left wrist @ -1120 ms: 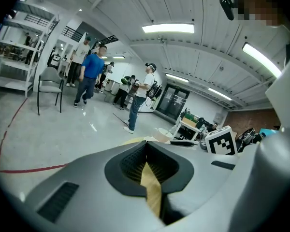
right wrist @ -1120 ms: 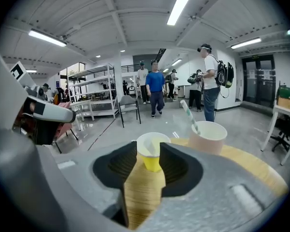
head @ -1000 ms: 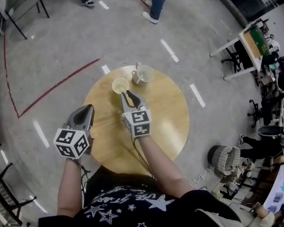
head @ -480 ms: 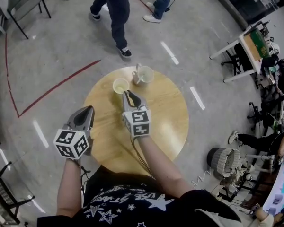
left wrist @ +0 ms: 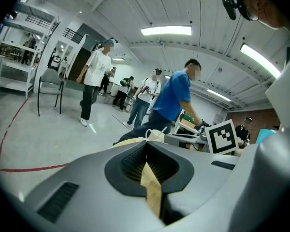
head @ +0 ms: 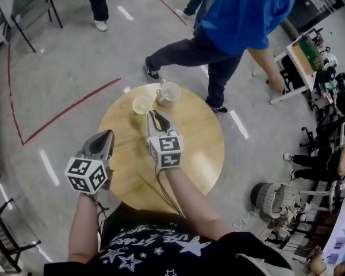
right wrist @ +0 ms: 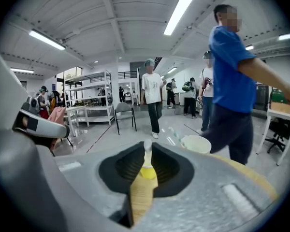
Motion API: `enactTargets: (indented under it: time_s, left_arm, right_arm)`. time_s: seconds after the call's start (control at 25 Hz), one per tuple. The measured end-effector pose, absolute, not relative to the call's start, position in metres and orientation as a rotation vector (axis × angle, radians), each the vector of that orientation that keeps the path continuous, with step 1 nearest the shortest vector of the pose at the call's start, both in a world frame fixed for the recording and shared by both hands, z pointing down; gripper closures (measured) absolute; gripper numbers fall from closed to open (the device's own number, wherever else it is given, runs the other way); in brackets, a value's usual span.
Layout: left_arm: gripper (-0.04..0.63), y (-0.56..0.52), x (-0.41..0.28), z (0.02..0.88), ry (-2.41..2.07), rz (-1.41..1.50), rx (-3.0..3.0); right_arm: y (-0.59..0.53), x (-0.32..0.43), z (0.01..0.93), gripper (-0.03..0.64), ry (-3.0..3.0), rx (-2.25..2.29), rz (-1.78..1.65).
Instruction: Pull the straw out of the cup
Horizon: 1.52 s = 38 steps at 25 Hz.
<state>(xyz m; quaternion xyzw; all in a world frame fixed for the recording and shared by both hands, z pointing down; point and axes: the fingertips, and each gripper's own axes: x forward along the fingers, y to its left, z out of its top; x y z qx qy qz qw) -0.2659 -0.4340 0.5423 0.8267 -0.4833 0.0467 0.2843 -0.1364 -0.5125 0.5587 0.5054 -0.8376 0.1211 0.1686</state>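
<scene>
On the round wooden table (head: 201, 148) stands a small cup with a yellow inside (head: 142, 104). My right gripper (head: 154, 114) reaches it from the near right. In the right gripper view this gripper (right wrist: 148, 159) is shut on a thin white straw (right wrist: 147, 148), which stands up between the jaw tips, with the yellow cup (right wrist: 148, 172) just below. My left gripper (head: 107, 132) hovers at the table's left edge, away from the cups. Its jaws (left wrist: 147, 151) are shut with nothing between them.
A white cup (head: 170, 91) with its own straw stands right behind the yellow one and shows again in the right gripper view (right wrist: 198, 143). A person in blue (head: 241, 16) leans at the table's far side. A chair (head: 29, 2) stands at the far left.
A person in blue has stepped up to the table's far edge. Both grippers sit almost where they were, and the right one stays at the yellow cup.
</scene>
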Motion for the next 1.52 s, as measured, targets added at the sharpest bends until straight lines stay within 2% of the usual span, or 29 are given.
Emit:
enactTargets:
  time_s: [0.56, 0.92, 1.52]
  left_arm:
    - [0.589, -0.375, -0.210, 0.505, -1.347, 0.109, 2.260]
    - [0.589, -0.316, -0.147, 0.471, -1.411, 0.081, 2.292]
    - [0.589, -0.234, -0.073, 0.451, -1.470, 0.058, 2.295]
  right_arm:
    - [-0.453, -0.089, 0.498, 0.575, -2.514, 1.440, 0.282]
    - [-0.382, -0.032, 0.472, 0.575, -2.583, 1.376, 0.231]
    - [-0.294, 0.034, 0.463, 0.575, -2.648, 1.286, 0.219]
